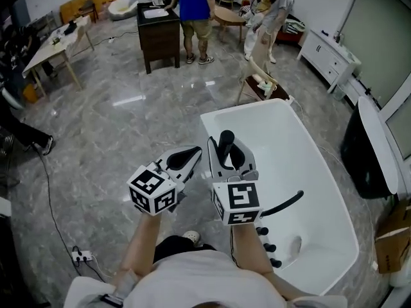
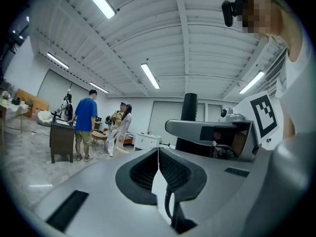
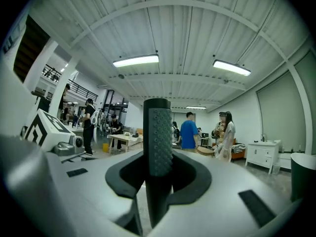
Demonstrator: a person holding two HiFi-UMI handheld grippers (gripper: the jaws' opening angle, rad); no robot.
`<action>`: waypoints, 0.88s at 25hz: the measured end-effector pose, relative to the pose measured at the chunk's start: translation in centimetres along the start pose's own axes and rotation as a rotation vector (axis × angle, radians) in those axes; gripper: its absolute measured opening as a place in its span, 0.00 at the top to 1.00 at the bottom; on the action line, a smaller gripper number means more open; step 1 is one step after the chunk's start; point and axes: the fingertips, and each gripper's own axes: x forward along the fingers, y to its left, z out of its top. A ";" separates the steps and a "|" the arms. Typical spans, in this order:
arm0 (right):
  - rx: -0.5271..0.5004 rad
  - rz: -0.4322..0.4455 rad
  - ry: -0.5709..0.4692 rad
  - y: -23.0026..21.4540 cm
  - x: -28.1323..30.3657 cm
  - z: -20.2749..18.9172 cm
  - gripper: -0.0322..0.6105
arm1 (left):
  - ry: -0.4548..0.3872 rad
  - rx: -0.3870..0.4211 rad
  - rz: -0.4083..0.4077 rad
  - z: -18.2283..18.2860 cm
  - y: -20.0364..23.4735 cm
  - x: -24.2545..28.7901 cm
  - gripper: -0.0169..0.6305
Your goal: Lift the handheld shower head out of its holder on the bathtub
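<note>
The black handheld shower head (image 1: 226,144) stands upright between the jaws of my right gripper (image 1: 227,151), which is shut on it, out over the white bathtub's (image 1: 282,130) near rim. In the right gripper view its dotted handle (image 3: 160,142) fills the gap between the pads. My left gripper (image 1: 191,153) hovers just left of it, shut, with nothing between its pads. In the left gripper view its jaw tips (image 2: 158,150) meet. That view also has the right gripper (image 2: 212,132) with the shower head (image 2: 189,106) sticking up, and a dark hose (image 2: 168,207) hanging below.
A curved black spout (image 1: 286,203) and a row of black knobs (image 1: 266,239) sit on the tub's near end. Several people (image 1: 194,15) stand by a dark cabinet (image 1: 158,34) far across the marble floor. A white sideboard (image 1: 329,58) lines the right wall. A power strip (image 1: 82,256) lies near my feet.
</note>
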 end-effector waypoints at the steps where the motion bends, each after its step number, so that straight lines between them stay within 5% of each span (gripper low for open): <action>1: -0.005 0.024 -0.002 0.7 0.5 0.3 0.77 | -0.005 0.005 0.017 0.4 0.5 -0.6 0.95; 22: -0.001 0.516 -0.058 19.5 6.8 4.3 0.78 | -0.101 0.013 0.401 3.6 9.3 -15.9 0.95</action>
